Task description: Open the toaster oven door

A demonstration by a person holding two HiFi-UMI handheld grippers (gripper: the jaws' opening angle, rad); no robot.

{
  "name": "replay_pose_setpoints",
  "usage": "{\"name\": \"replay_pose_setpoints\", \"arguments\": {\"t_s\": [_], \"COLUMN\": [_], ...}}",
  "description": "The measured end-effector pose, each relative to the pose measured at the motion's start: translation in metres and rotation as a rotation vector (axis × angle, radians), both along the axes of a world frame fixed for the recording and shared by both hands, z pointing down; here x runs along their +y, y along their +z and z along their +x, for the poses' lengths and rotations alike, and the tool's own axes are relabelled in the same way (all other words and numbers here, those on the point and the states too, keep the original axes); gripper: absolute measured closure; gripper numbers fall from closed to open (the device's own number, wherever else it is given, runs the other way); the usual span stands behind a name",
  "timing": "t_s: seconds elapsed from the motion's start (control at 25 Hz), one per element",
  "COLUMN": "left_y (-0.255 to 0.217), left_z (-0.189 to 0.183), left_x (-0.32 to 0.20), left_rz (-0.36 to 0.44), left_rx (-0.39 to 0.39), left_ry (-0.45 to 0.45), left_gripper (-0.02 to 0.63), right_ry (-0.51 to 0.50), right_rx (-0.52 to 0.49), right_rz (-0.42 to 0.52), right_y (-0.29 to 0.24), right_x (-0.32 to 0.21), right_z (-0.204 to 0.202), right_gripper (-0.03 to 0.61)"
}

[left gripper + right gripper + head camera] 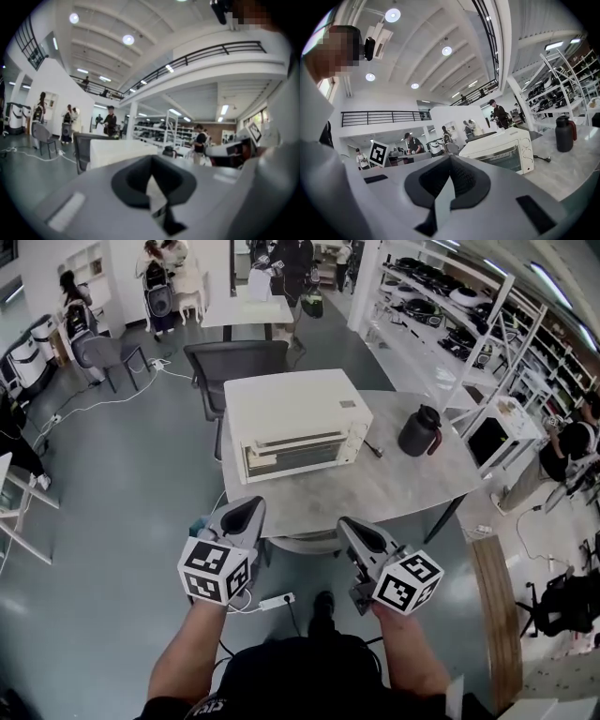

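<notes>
Left gripper (246, 512) and right gripper (354, 526): both closed, empty, hovering side by side near the front edge of table (412, 486). Reads as the approach step; door looks closed and untouched. Toaster oven (295, 423) on table, ahead of both grippers and well apart, front turned toward them. Next, probably: parting one pair of jaws, reaching the door handle, gripping, then swinging door down and out.

The left forearm (183, 657) and right forearm (405, 662) reach forward side by side, bare. The left grey two-jaw tongs (248, 512) and the right grey two-jaw tongs (354, 529) point roughly level, well apart, each with jaws pressed together and nothing between them.
</notes>
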State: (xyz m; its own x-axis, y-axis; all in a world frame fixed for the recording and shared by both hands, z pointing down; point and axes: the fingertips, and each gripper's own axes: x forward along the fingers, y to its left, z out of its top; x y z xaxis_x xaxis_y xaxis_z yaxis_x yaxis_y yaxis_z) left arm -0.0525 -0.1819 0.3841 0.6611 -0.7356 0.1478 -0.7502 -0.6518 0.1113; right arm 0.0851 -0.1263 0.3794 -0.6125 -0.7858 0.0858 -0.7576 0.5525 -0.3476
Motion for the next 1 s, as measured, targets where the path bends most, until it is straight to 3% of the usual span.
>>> {"name": "replay_pose_setpoints", "arguments": {"t_s": [0.52,0.72,1.0], "left_y": [0.01,0.01,0.014], "left_z": [0.083,0.085,0.057], "left_x": [-0.095,-0.11,-0.114], "left_rz": [-0.054,-0.062,-0.075], "left_rx": [-0.051,-0.073,-0.05], "left_ry": [-0.128,-0.171,-0.193], "left_gripper": [0.606,0.606,0.606], "right_ry": [-0.095,-0.114,-0.125], "right_rx": [-0.055,-0.075,-0.036], "right_rz": [-0.074,-0.096,-0.102], "right_y": [0.024,0.031,0.03], "right_x": [-0.116,-0.139,-0.153], "right_z": [0.103,0.113,0.091], "right_gripper": [0.585,0.586,0.584]}}
